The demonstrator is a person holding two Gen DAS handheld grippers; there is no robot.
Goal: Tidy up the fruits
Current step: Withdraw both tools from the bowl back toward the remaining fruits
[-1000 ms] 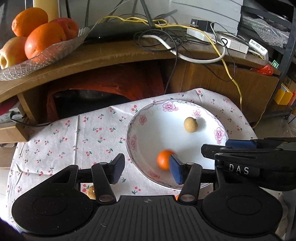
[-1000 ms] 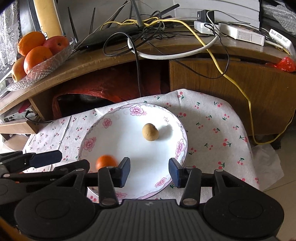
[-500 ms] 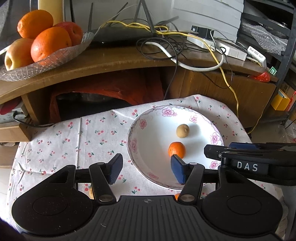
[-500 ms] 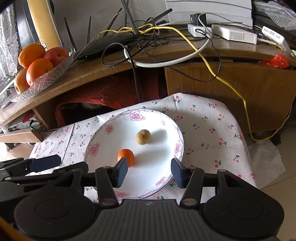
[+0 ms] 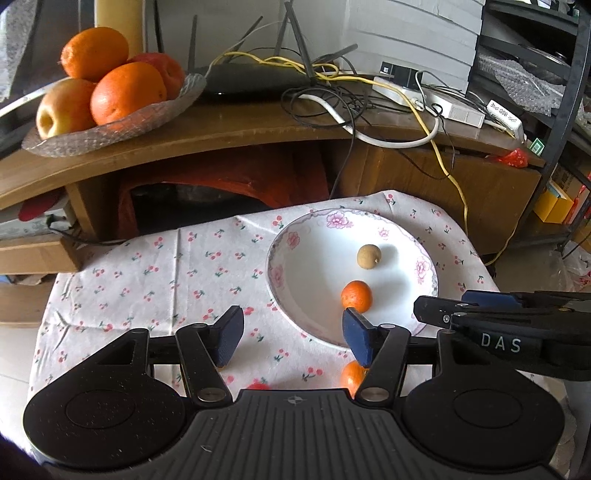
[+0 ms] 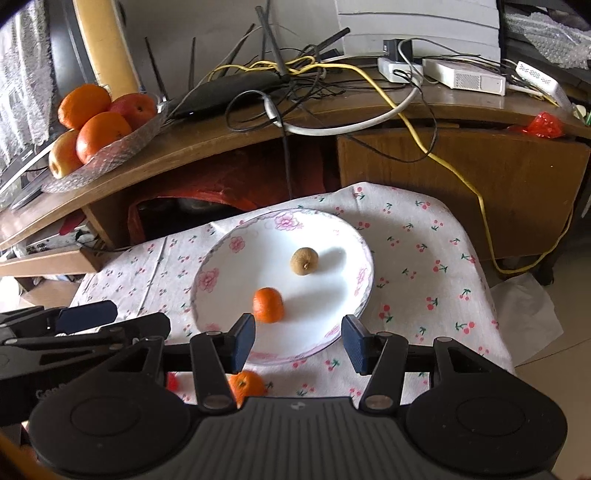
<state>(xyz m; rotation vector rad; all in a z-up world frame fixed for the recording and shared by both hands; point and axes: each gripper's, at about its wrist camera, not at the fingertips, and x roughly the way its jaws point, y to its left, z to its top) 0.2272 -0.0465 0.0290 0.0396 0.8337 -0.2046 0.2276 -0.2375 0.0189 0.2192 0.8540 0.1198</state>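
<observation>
Pretty cluttered room: a curved wooden desk (image 6: pixel 229 147) piled with tangled cables (image 6: pixel 332 85) and a router (image 6: pixel 229 92), pale tiled floor (image 6: pixel 569 306), daylight on the white wall (image 6: pixel 207 33).

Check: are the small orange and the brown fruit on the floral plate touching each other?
Apart. The right wrist view shows bare white plate between the small orange and the brown fruit; the left wrist view shows the same gap.

A cherry-print cloth (image 6: pixel 417 236) carries the flowered plate (image 6: pixel 354 295).

Small orange (image 5: pixel 356 294) and brown fruit (image 5: pixel 368 256) sit on plate (image 5: pixel 314 317).
</observation>
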